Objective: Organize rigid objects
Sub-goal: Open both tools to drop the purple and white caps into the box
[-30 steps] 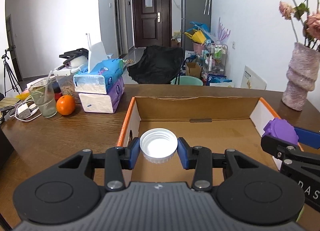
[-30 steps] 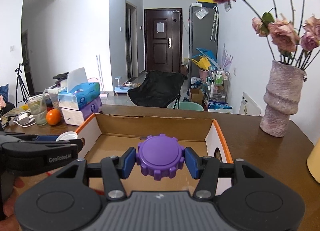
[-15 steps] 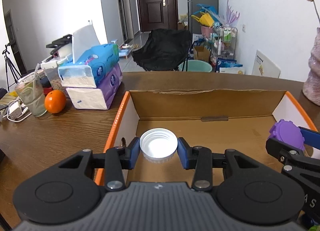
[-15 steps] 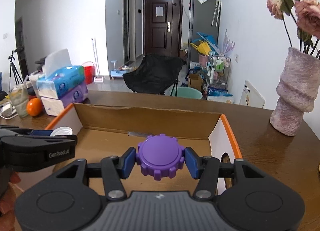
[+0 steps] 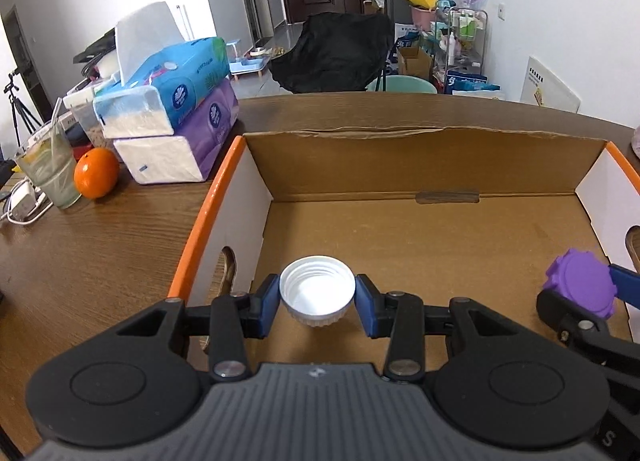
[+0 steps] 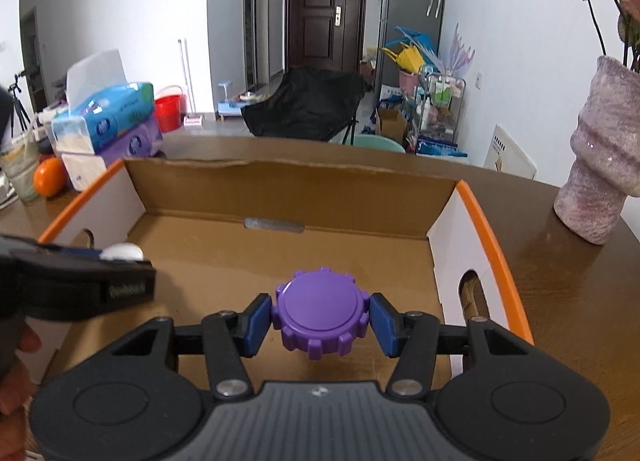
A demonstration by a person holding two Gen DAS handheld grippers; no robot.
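two grippers, two lids, one box. left gripper [image 5: 317, 303] pinching one white cap [image 5: 317, 295] by its ribbed side, open face up, blue pads [image 5: 267, 304] pressed on either flank. right gripper [image 6: 321, 319] clamped on one purple knobbed lid [image 6: 320, 311], flat top up, one blue pad at each side. both lids held over the floor of one open cardboard box [image 5: 420, 237] – orange rim, white side walls, brown inside, one oval hand-hole in each end wall. white cap toward the box's left end, purple lid toward the right end, well apart from each other. in the left wrist view, purple lid [image 5: 580, 285] visible at the far right; in the right wrist view, white cap [image 6: 121, 251] peeking over the left gripper's black body at the far left. cannot tell whether either lid touches the box floor.

on the wooden table [image 5: 100, 253] left of the box – two tissue packs stacked, blue one [image 5: 168, 89] on the purple one [image 5: 180, 145], one orange [image 5: 96, 172] just beside them, one glass [image 5: 50, 169] with a straw next to the orange. right of the box, one mottled vase [image 6: 604, 161] with dried flowers.
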